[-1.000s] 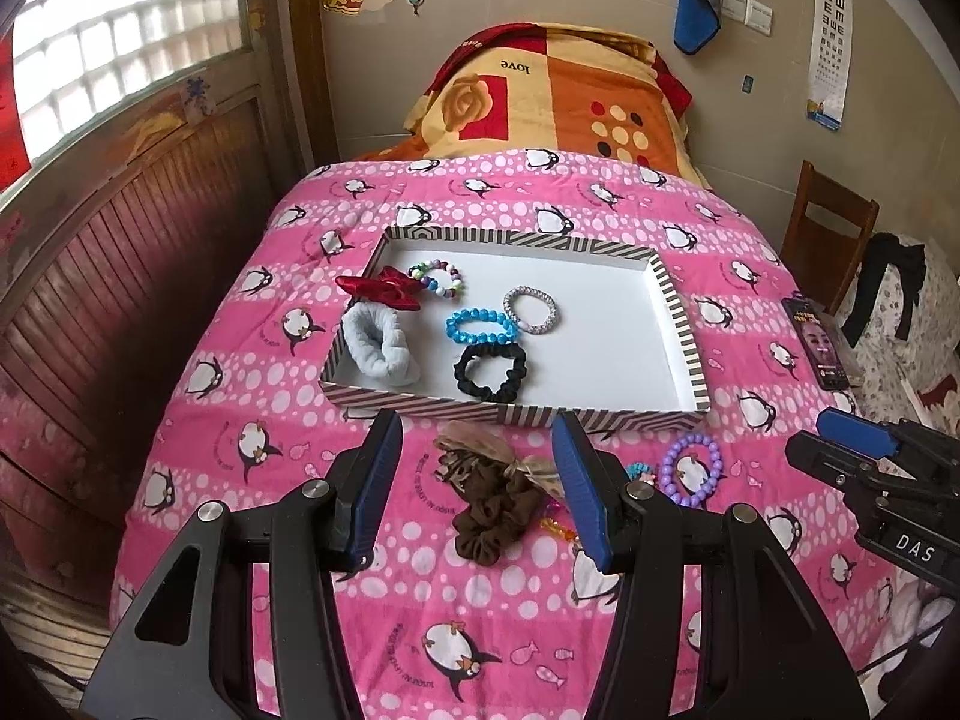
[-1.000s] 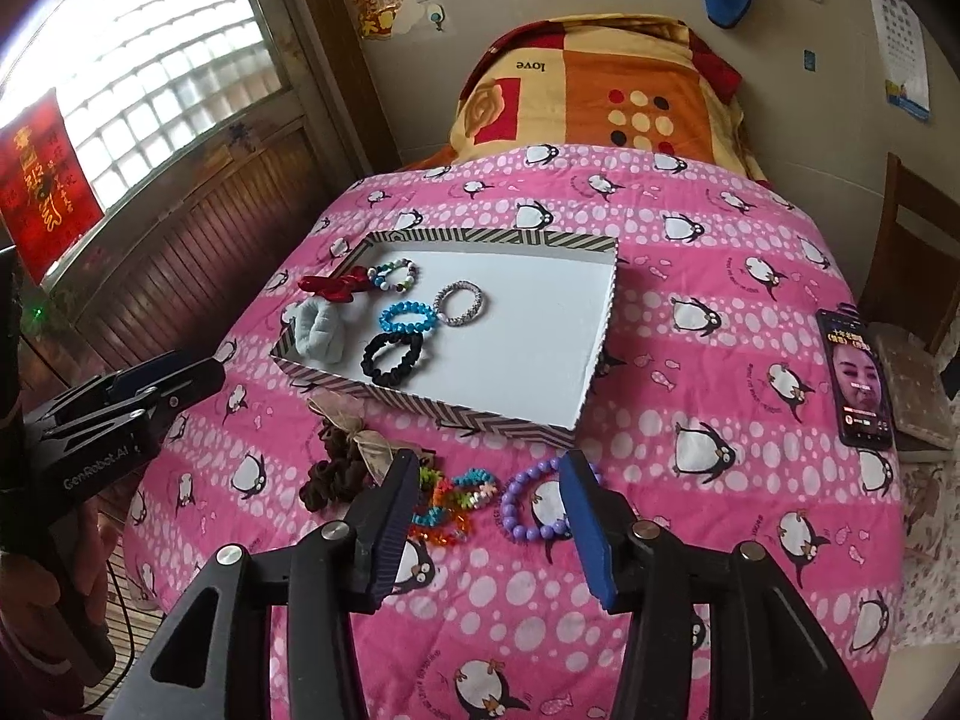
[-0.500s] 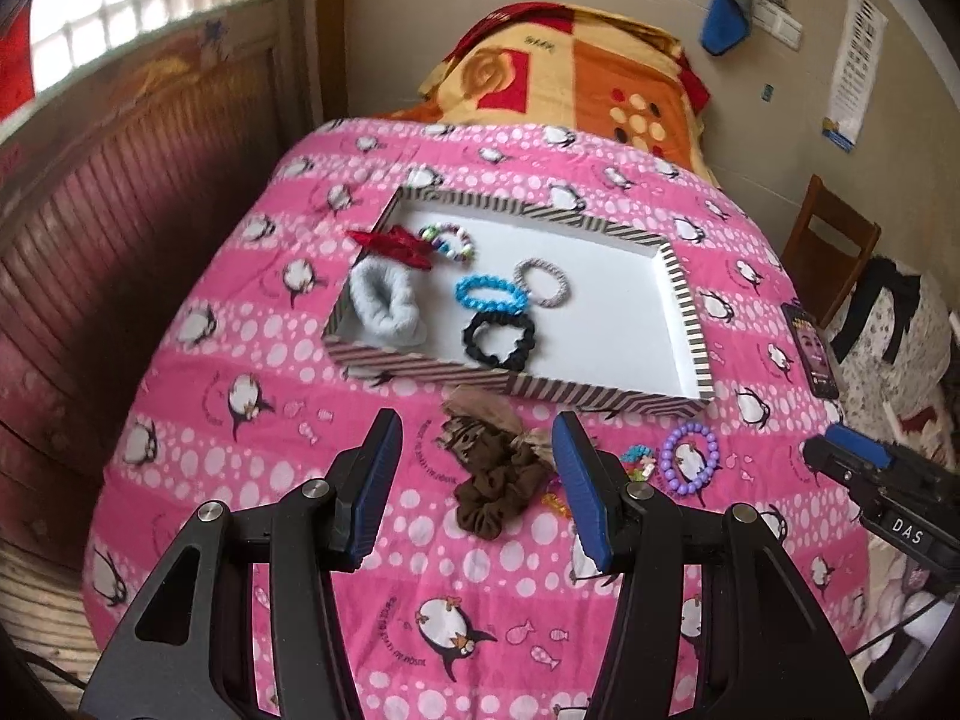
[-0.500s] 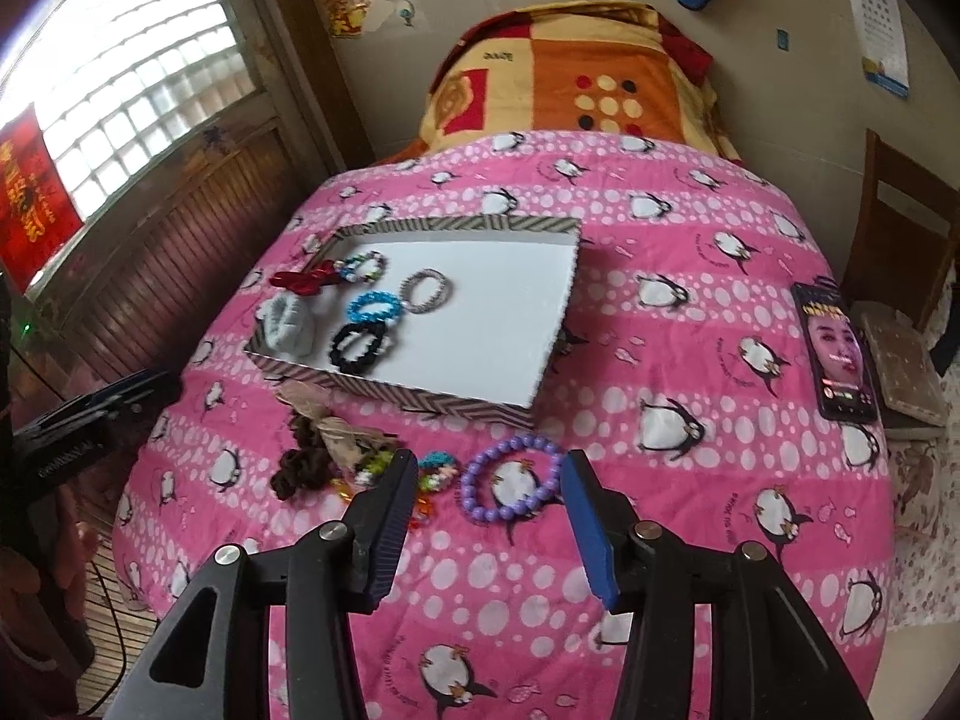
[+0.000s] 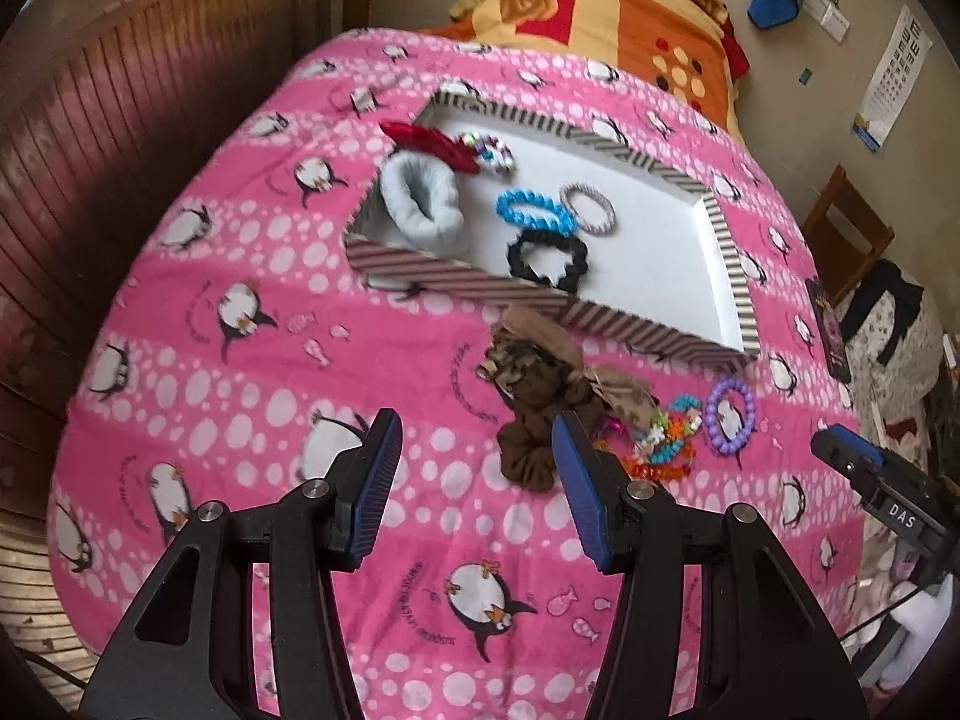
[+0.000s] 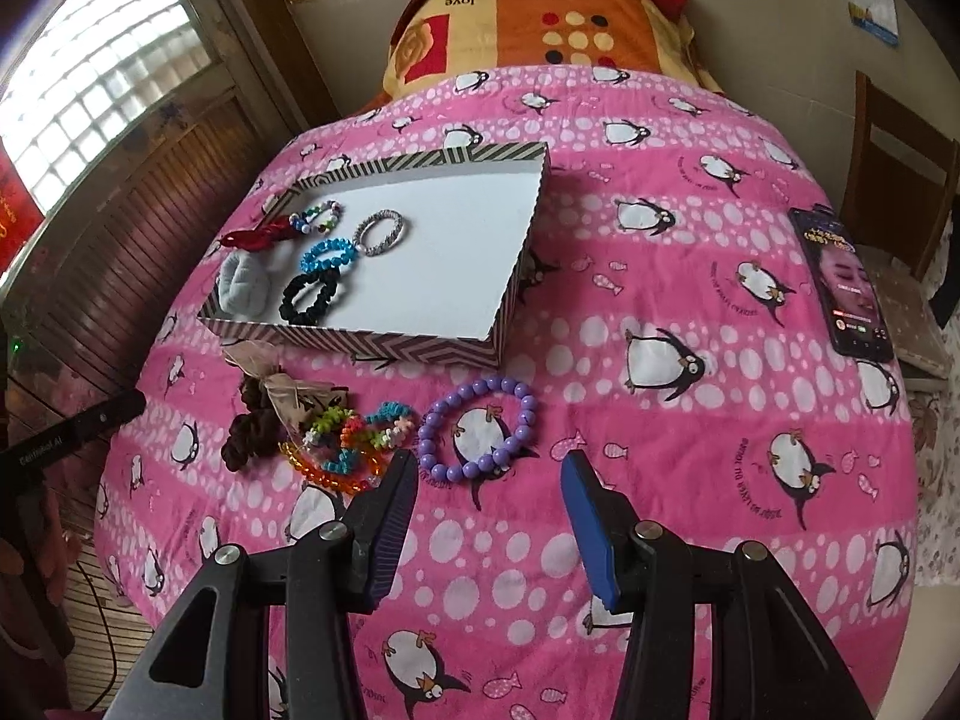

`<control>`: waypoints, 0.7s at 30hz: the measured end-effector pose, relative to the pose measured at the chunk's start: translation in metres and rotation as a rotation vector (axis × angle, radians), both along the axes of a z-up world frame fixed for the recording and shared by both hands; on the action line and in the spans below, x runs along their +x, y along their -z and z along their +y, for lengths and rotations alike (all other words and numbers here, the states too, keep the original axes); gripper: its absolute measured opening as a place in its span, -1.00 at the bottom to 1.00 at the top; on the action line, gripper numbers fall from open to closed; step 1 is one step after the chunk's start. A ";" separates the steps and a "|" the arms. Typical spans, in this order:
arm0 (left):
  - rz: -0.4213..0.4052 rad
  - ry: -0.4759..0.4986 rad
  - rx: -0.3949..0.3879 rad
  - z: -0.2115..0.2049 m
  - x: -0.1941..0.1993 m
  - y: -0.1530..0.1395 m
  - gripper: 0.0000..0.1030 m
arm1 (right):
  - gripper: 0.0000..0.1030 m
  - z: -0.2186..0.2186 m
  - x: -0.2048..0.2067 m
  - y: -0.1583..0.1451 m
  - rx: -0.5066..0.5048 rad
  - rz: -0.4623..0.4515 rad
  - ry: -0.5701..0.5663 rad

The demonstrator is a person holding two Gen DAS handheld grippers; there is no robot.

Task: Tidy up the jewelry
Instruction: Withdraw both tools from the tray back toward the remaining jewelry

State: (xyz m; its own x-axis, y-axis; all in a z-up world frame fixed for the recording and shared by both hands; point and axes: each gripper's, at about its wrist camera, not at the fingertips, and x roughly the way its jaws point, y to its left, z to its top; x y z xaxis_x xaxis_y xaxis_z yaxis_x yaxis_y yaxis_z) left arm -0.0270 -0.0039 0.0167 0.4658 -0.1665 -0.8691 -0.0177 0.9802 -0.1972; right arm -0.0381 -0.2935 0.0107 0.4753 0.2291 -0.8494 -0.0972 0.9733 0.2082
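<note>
A striped-rim white tray (image 5: 729,252) (image 6: 516,282) lies on the pink penguin bedspread and holds a black scrunchie (image 5: 549,255), a blue bracelet (image 5: 534,210), a silver bracelet (image 5: 591,207), a grey scrunchie (image 5: 420,201), a red bow (image 5: 432,141) and a multicolour bracelet (image 5: 489,147). In front of the tray lie a brown scrunchie (image 5: 531,420) (image 6: 255,426), colourful bracelets (image 6: 348,438) and a purple bead bracelet (image 6: 477,429). My left gripper (image 5: 474,450) hovers open above the bedspread, the brown scrunchie by its right finger. My right gripper (image 6: 489,486) is open just short of the purple bracelet.
A phone (image 6: 840,282) with a lit screen lies at the bed's right edge. A wooden chair (image 6: 900,156) stands beyond it. An orange patterned pillow (image 6: 540,18) is at the head of the bed. A wood-panelled wall (image 5: 120,120) runs along the left side.
Both grippers have come down and closer to the bedspread. The left view has rolled, so the tray now sits tilted. The jewelry has not moved.
</note>
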 end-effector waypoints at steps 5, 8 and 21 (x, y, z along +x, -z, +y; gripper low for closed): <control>0.041 0.041 -0.018 -0.011 0.006 0.013 0.01 | -0.08 0.004 0.004 0.007 -0.001 0.017 0.001; 0.058 0.060 -0.015 -0.017 0.011 0.020 0.01 | -0.08 0.005 0.005 0.012 -0.005 0.030 0.003; 0.049 0.091 0.030 -0.031 0.023 0.023 0.01 | -0.08 -0.004 0.007 0.017 -0.001 0.044 0.039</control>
